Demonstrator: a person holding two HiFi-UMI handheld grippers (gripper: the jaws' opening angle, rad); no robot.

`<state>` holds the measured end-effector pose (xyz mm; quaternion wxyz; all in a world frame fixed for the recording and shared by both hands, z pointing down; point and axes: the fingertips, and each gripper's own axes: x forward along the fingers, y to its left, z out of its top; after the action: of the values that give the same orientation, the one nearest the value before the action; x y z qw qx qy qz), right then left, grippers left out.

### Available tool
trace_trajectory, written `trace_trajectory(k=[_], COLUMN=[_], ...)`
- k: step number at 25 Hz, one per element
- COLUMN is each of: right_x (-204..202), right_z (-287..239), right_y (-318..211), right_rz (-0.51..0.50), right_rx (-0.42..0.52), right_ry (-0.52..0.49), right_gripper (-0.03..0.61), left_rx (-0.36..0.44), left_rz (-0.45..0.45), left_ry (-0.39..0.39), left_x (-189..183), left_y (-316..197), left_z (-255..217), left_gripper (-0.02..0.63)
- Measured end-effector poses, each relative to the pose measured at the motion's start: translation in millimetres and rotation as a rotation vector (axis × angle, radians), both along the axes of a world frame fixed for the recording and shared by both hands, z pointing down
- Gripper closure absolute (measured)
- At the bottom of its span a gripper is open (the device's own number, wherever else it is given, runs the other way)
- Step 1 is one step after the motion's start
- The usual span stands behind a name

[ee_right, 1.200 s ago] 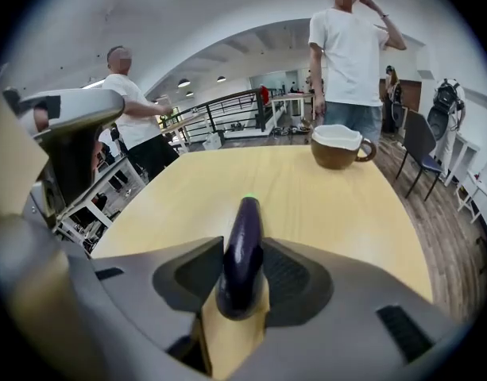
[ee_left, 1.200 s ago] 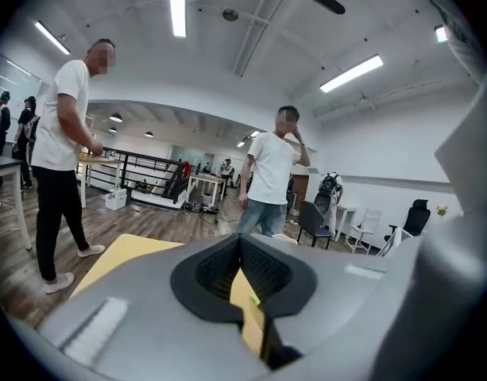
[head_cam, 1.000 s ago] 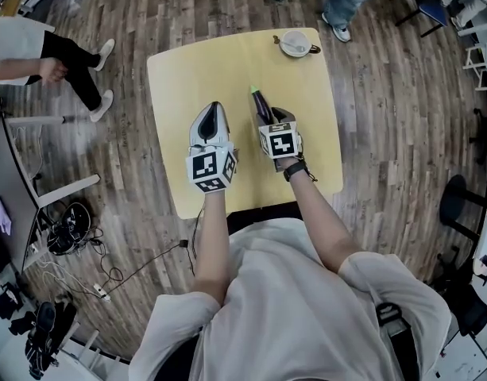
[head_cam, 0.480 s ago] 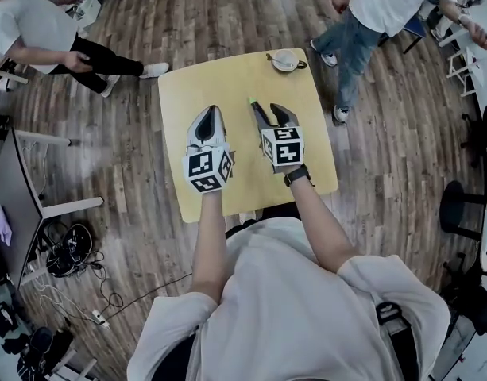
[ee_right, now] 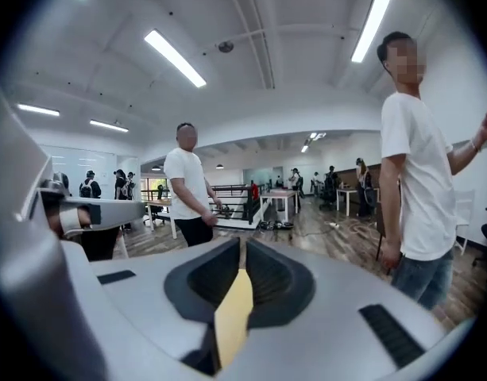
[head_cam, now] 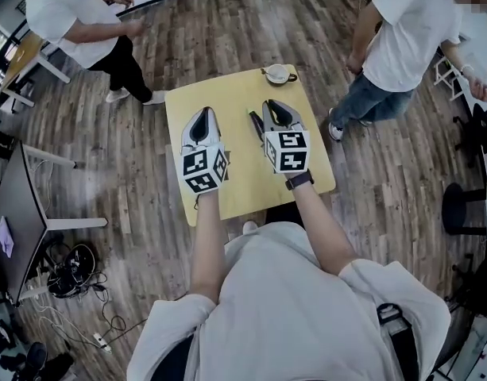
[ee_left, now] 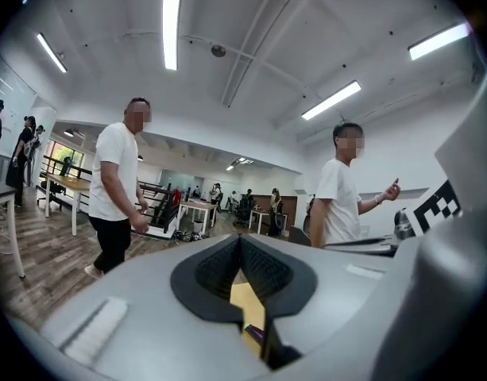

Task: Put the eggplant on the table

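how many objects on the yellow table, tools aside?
2. The eggplant lies mid-table, just left of the right tool, whose jaws are closing empty. A white cup sits at the table far edge. More may be hidden under the left tool.

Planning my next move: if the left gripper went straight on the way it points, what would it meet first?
Probably nothing near. The left gripper points level, above the table, toward open floor between the person at left and the person at right; distance unclear.
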<state>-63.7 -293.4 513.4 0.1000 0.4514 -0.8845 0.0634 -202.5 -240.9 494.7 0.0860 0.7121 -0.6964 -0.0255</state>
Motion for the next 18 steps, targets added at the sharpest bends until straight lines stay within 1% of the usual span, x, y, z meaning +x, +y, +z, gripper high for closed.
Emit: trace_trajectory(k=[3, 9, 15, 18], right_x=[7.9, 20.3, 33.3, 42.0], right_z=[-20.1, -59.5, -82.6, -86.1], right_y=[15.9, 47.9, 77.5, 89.9], right_rz=[0.007, 0.017, 0.031, 0.037], right_rx=[0.081, 0.211, 0.255, 0.26], right_ry=[-0.004, -0.043, -0.058, -0.051], right_gripper=[0.566, 0.568, 0.568, 0.568], left_rx=[0.025, 0.102, 0.133, 0.159], left_rz=[0.018, 0.05, 0.073, 0.081], left_ry=[-0.019, -0.053, -0.047, -0.036], left_x=[10.0, 28.0, 42.9, 52.0], left_y=[10.2, 36.0, 63.8, 73.6], left_z=[-8.6, -39.2, -49.9, -55.9], left_gripper=[0.607, 0.607, 0.607, 0.607])
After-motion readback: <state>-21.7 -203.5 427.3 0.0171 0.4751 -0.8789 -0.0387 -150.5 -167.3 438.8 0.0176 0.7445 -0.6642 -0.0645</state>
